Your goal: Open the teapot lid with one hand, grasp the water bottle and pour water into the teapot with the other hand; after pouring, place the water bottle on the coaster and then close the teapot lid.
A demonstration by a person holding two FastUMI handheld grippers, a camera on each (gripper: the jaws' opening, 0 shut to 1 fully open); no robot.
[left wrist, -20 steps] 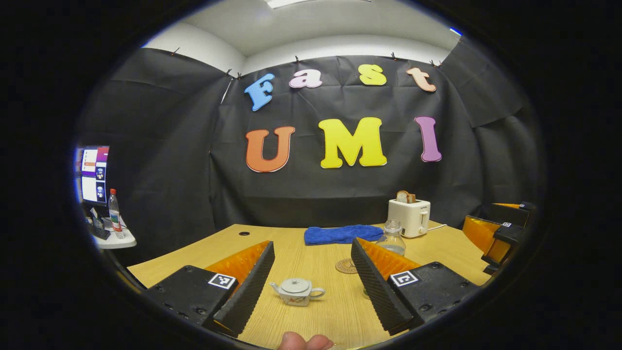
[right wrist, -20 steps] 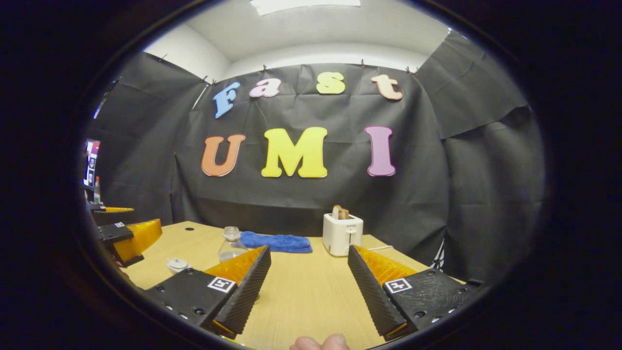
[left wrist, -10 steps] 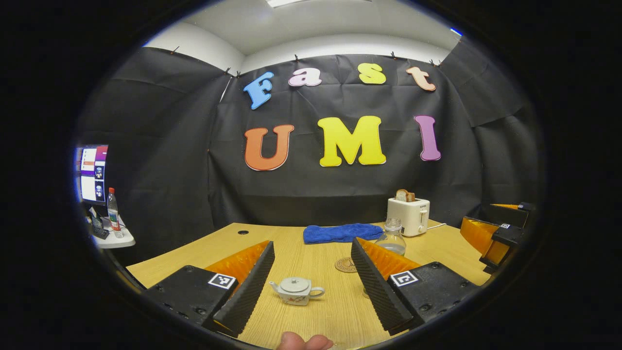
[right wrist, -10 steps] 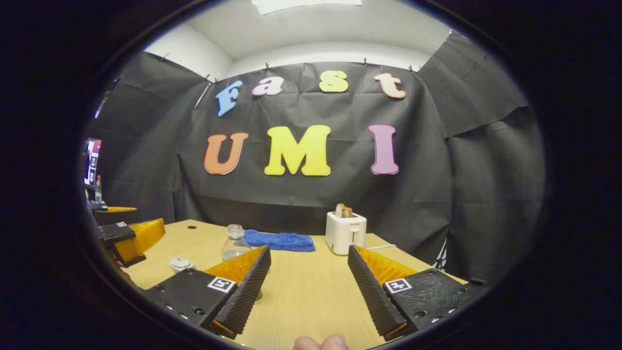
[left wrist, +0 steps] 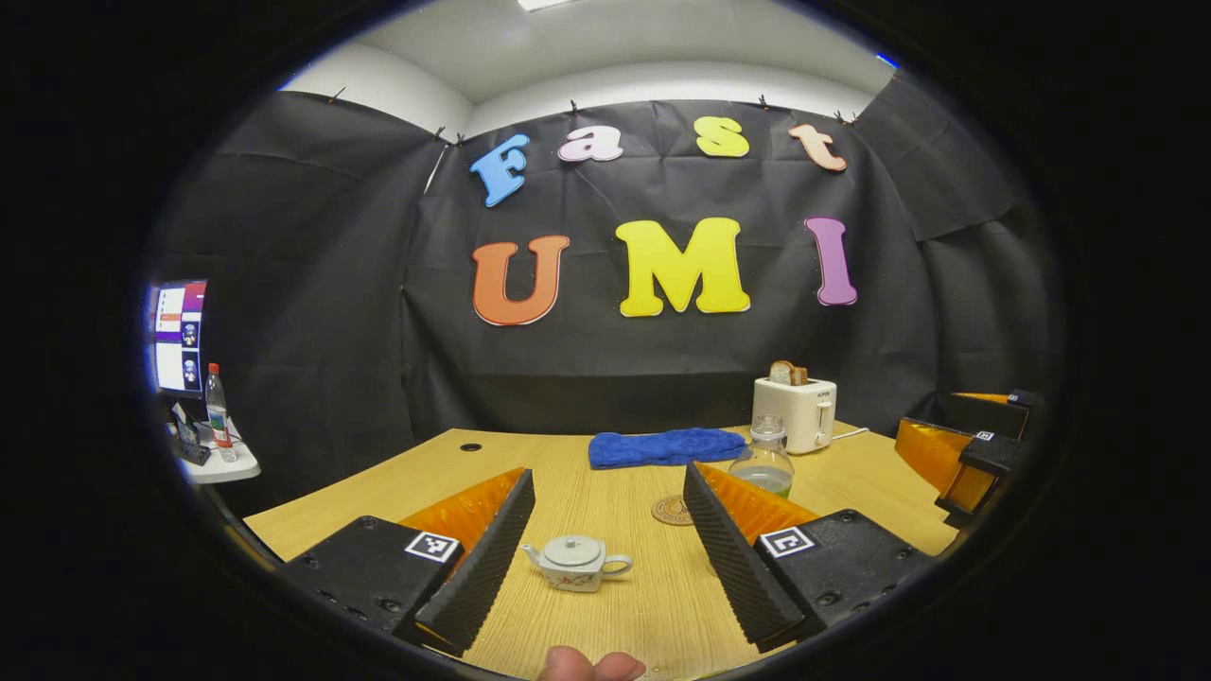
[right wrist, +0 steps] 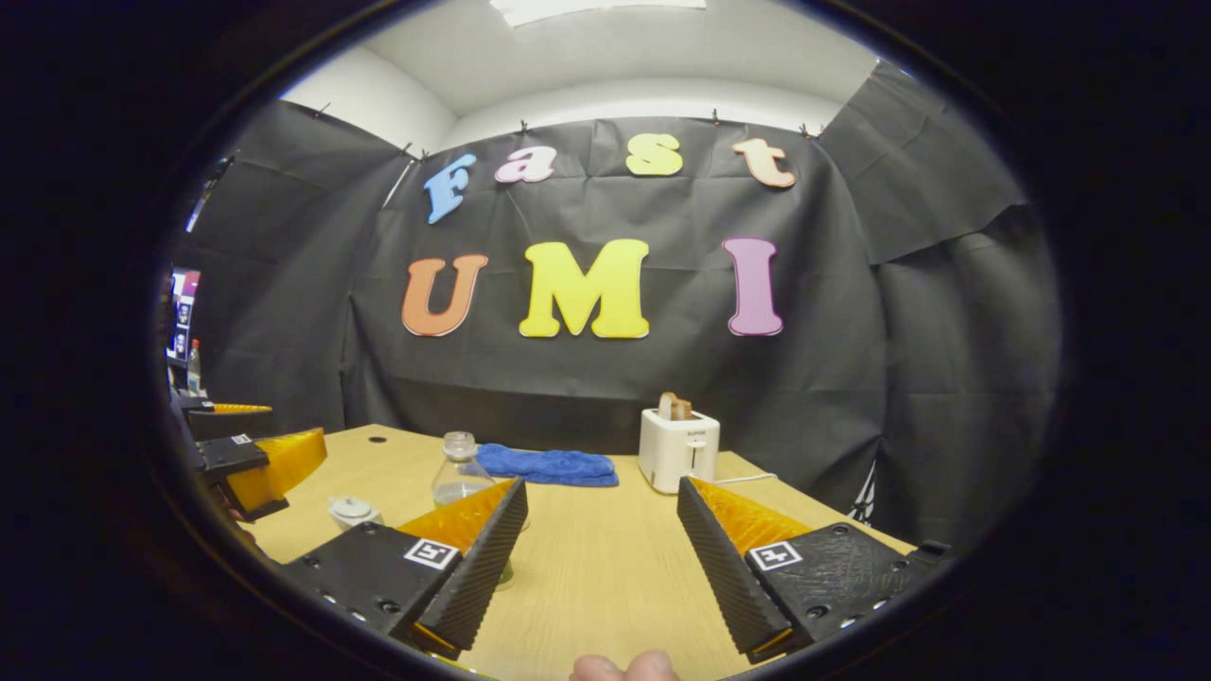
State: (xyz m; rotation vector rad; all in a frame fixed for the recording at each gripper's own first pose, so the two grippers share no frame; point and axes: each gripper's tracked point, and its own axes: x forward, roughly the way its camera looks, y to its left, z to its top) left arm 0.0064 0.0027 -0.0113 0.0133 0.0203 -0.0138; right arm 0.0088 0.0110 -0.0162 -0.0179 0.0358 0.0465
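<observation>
Reaching for the small white ceramic teapot point(left wrist: 574, 563) should come first: centre the left gripper point(left wrist: 605, 549), jaws wide, over its lid knob; right gripper point(right wrist: 598, 544) likewise spread.

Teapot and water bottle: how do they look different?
The small white ceramic teapot is squat and opaque, while the clear glass water bottle is taller and see-through. The teapot has its lid on; the bottle's mouth looks uncapped. The teapot has a spout and handle; the bottle has neither. Both stand upright on the wooden table.
</observation>
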